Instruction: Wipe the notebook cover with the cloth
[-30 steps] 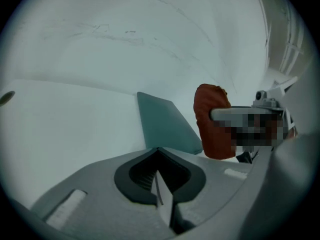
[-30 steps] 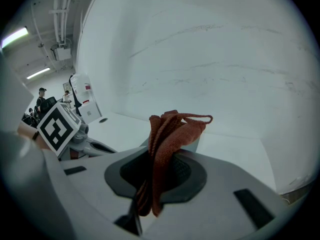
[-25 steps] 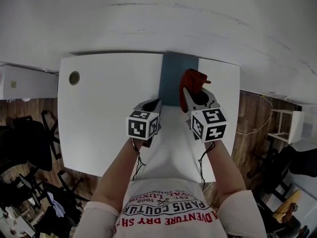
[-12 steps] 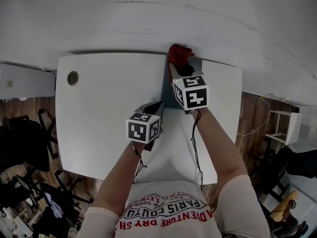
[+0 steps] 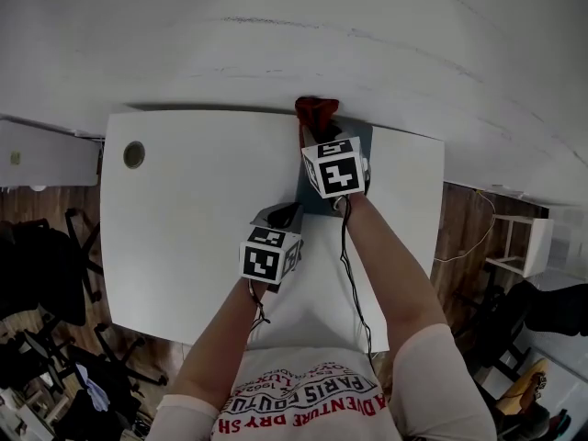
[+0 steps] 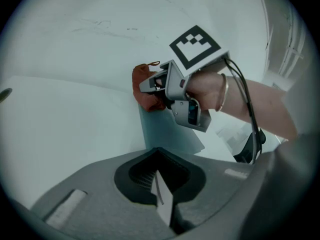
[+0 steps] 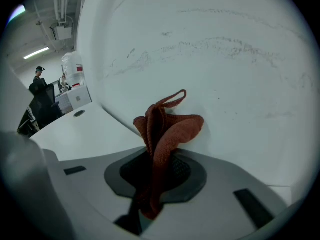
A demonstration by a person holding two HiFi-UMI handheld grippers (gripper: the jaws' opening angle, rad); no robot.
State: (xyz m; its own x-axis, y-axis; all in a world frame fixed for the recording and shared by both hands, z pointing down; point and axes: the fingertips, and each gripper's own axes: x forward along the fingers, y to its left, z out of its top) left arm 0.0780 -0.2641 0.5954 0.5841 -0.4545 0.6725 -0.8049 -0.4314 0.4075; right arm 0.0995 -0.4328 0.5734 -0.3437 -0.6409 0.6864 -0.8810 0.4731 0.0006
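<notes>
A dark teal notebook [image 5: 319,204] lies on the white table [image 5: 184,209] against the back wall. My right gripper [image 5: 312,132] is shut on a red cloth [image 5: 315,109] over the notebook's far edge, at the wall. The right gripper view has the cloth [image 7: 165,129] bunched and sticking up from the shut jaws [image 7: 157,171]. The left gripper view shows the notebook [image 6: 167,131], the cloth [image 6: 144,86] and the right gripper [image 6: 159,84]. My left gripper [image 5: 285,214] rests at the notebook's near left corner. Its jaws [image 6: 160,194] are shut, and I see nothing held between them.
A round cable hole [image 5: 134,154] sits near the table's far left corner. The white wall [image 5: 294,35] rises right behind the table. A low white cabinet [image 5: 46,154] and dark chairs [image 5: 41,265] stand to the left, a white stool [image 5: 514,246] to the right.
My right gripper carried the cloth away from me along the notebook, from its middle to its far edge by the wall, and a little left. The left gripper stayed about where it was.
</notes>
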